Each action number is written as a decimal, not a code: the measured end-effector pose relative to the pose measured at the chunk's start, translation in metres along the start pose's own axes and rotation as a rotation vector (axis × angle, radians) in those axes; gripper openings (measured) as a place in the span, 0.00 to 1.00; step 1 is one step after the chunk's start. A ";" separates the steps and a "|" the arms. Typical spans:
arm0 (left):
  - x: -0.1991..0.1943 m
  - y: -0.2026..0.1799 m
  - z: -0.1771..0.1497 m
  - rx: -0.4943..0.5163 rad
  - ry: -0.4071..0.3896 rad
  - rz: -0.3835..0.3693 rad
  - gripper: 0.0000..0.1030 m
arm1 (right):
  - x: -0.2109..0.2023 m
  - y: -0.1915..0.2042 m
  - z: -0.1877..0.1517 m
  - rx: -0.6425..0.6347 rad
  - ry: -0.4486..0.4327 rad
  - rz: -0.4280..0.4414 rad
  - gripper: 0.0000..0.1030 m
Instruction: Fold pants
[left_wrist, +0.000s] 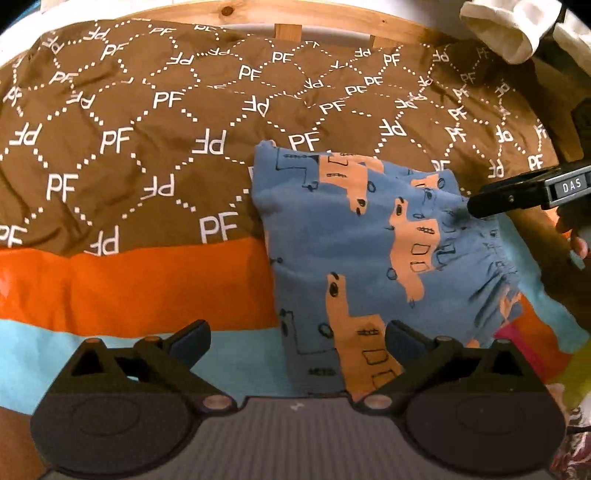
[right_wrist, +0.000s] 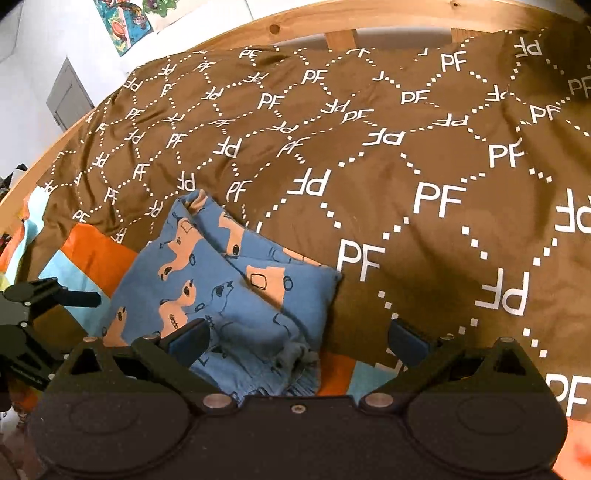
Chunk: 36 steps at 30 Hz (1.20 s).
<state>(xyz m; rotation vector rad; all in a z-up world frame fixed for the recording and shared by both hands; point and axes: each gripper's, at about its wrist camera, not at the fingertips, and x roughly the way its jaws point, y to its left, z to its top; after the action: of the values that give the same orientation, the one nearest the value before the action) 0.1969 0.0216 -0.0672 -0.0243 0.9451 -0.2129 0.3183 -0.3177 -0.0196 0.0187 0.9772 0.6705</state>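
**Folded pants on the bed**

The blue pants (left_wrist: 373, 236) lie folded on the brown blanket (left_wrist: 147, 122), over its orange stripe (left_wrist: 147, 284). The left gripper (left_wrist: 297, 345) and the right gripper (right_wrist: 299, 343) both gape wide, gripping nothing.

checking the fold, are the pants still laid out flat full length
No, the pants lie folded into a compact bundle on the bedcover.
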 end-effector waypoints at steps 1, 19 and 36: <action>0.000 0.001 0.000 -0.013 0.000 -0.011 1.00 | 0.000 -0.001 0.001 0.003 -0.001 0.011 0.99; 0.008 0.019 -0.009 -0.168 0.041 -0.087 1.00 | 0.009 -0.032 0.014 0.142 -0.002 0.109 0.99; 0.012 0.022 -0.020 -0.149 0.022 -0.106 1.00 | 0.027 -0.023 0.021 0.115 0.027 0.133 0.81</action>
<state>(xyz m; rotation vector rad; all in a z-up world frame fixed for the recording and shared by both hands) 0.1910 0.0419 -0.0909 -0.2105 0.9813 -0.2408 0.3565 -0.3158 -0.0350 0.1774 1.0463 0.7370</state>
